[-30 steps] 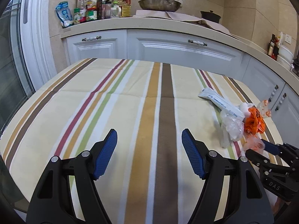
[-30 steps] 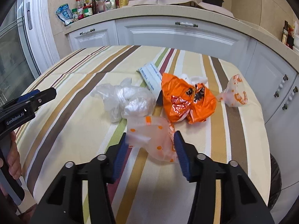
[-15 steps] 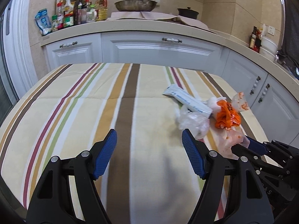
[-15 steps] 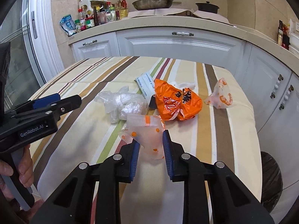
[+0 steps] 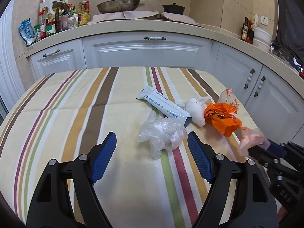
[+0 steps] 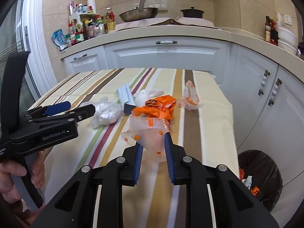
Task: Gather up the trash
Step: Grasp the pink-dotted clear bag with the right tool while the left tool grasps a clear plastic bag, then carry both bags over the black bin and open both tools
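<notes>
Right claw (image 6: 153,148): pressed in on a dotted bag (image 6: 150,133), a translucent pouch with orange spots and a ribbed top edge; the bag is raised off the table (image 6: 209,117).
Left claw (image 5: 152,152): spread wide, nothing between the pads, low over the striped cloth.
Clear bag (image 5: 161,133): crumpled, lying on the cloth just ahead of the left claw, slightly toward its right pad.
Packet (image 5: 163,106): long pale blue-white sleeve beyond the clear bag, one end touching it; small print runs along it, too small to read.
Tissue (image 5: 195,108): white wad beside the packet's near end, on its right.
Orange bag (image 5: 222,119): crumpled foil-lined wrapper directly beyond the right claw, just behind the raised dotted bag.
Handled bag (image 6: 190,98): small white-and-orange bag, ahead and right of the right claw, apart from the pile.
Bin (image 6: 260,178): black-lined, on the floor below the table edge, right of the right claw; wrappers lie inside.
In the way: the left claw's tip sits close to the clear bag; the dotted bag hides part of the orange bag from the right camera.
Writing: "GenRobot.AI" on the left claw's side; "DAS" embossed on the right claw's body.
Counter (image 5: 133,26): far side, carrying a pan (image 5: 117,5), a black pot (image 5: 173,8) and bottles (image 5: 62,17).
</notes>
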`<state>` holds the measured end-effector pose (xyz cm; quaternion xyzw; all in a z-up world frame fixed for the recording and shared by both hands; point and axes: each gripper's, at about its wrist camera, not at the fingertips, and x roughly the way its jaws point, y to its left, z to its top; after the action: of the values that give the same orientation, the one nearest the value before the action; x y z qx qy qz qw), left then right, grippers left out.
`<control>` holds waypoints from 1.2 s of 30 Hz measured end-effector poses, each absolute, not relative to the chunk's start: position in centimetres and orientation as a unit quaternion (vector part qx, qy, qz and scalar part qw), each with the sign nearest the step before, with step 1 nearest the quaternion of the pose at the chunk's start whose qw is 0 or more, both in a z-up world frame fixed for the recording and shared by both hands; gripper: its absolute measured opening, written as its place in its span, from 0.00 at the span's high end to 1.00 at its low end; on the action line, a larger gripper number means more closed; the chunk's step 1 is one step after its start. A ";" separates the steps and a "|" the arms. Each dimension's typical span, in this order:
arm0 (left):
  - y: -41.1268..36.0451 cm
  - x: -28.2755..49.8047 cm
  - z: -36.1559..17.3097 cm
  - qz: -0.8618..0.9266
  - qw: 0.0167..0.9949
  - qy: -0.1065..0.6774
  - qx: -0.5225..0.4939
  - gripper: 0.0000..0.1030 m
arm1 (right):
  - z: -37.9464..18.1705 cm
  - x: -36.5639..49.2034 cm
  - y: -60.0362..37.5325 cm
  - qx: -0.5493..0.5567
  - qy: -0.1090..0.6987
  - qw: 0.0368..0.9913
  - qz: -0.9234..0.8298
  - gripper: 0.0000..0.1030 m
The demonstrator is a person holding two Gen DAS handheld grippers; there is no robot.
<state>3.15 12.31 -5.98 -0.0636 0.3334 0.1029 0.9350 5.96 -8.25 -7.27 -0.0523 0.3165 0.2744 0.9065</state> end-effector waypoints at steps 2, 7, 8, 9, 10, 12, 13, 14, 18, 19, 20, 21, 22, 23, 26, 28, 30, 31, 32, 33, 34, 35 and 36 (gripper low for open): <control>12.2 3.7 -6.3 0.104 0.933 0.338 -0.064 0.29 | -7.4 6.1 -8.7 -0.049 0.316 0.908 0.270 0.77; 12.0 4.4 -6.8 0.095 0.930 0.350 -0.065 0.62 | -7.6 6.3 -9.5 -0.043 0.319 0.909 0.265 0.77; 12.0 4.5 -7.0 0.093 0.929 0.353 -0.066 0.67 | -7.6 6.3 -9.6 -0.042 0.318 0.909 0.264 0.77; 12.1 4.6 -7.1 0.091 0.927 0.357 -0.069 0.76 | -7.6 6.3 -9.7 -0.041 0.318 0.910 0.264 0.77; 12.2 4.6 -7.2 0.088 0.926 0.359 -0.073 0.79 | -7.6 6.3 -9.8 -0.041 0.317 0.910 0.263 0.77; 12.2 4.4 -7.1 0.081 0.928 0.355 -0.080 0.86 | -7.5 6.3 -10.0 -0.041 0.316 0.911 0.262 0.77; 12.2 4.3 -7.0 0.082 0.928 0.354 -0.078 0.86 | -7.4 6.3 -10.1 -0.040 0.314 0.912 0.261 0.77; 12.1 4.2 -6.9 0.083 0.929 0.352 -0.076 0.86 | -7.4 6.2 -10.1 -0.040 0.313 0.912 0.260 0.77; 12.2 3.5 -6.3 0.086 0.932 0.344 -0.074 0.87 | -7.2 6.0 -10.6 -0.040 0.307 0.916 0.254 0.77; 12.2 3.2 -6.0 0.089 0.934 0.339 -0.072 0.87 | -7.1 6.0 -10.7 -0.040 0.307 0.916 0.253 0.77; 12.2 2.9 -5.7 0.091 0.935 0.336 -0.069 0.87 | -7.0 5.8 -10.8 -0.040 0.306 0.918 0.251 0.77; 12.1 2.6 -5.4 0.093 0.937 0.330 -0.064 0.87 | -7.0 5.7 -11.0 -0.041 0.303 0.919 0.248 0.77; 12.1 2.2 -5.0 0.095 0.939 0.325 -0.060 0.87 | -6.8 5.7 -11.1 -0.041 0.301 0.921 0.245 0.77; 12.0 1.9 -4.8 0.096 0.940 0.322 -0.058 0.87 | -6.7 5.7 -11.2 -0.042 0.299 0.922 0.243 0.77; 12.0 1.1 -3.9 0.096 0.943 0.314 -0.056 0.87 | -6.2 5.7 -11.7 -0.040 0.291 0.926 0.236 0.77; 11.9 0.5 -3.4 0.097 0.944 0.309 -0.057 0.87 | -5.9 5.5 -11.9 -0.040 0.284 0.929 0.232 0.77; 11.8 -0.1 -2.8 0.097 0.947 0.302 -0.056 0.87 | -5.5 5.4 -12.2 -0.042 0.275 0.934 0.224 0.77; 11.7 -0.3 -2.5 0.097 0.948 0.299 -0.053 0.87 | -5.3 5.4 -12.4 -0.043 0.270 0.936 0.220 0.77; 11.5 -0.5 -2.3 0.098 0.949 0.294 -0.050 0.87 | -5.0 5.3 -12.7 -0.043 0.264 0.939 0.215 0.77; 11.2 -0.8 -1.9 0.098 0.951 0.289 -0.046 0.87 | -4.9 5.2 -12.8 -0.043 0.260 0.941 0.211 0.77; 11.0 -1.0 -1.7 0.097 0.953 0.284 -0.044 0.87 | -4.6 5.2 -13.1 -0.043 0.256 0.944 0.206 0.77; 10.7 -1.1 -1.4 0.094 0.954 0.280 -0.044 0.87 | -4.5 5.1 -13.3 -0.043 0.252 0.946 0.202 0.77; 10.4 -1.1 -1.2 0.091 0.955 0.278 -0.044 0.87 | -4.3 5.0 -13.6 -0.044 0.247 0.948 0.196 0.77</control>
<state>-1.13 10.42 -1.18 -0.0438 0.2776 0.0907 0.9554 5.01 -13.59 -4.28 -0.0439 0.2470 0.1962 0.9479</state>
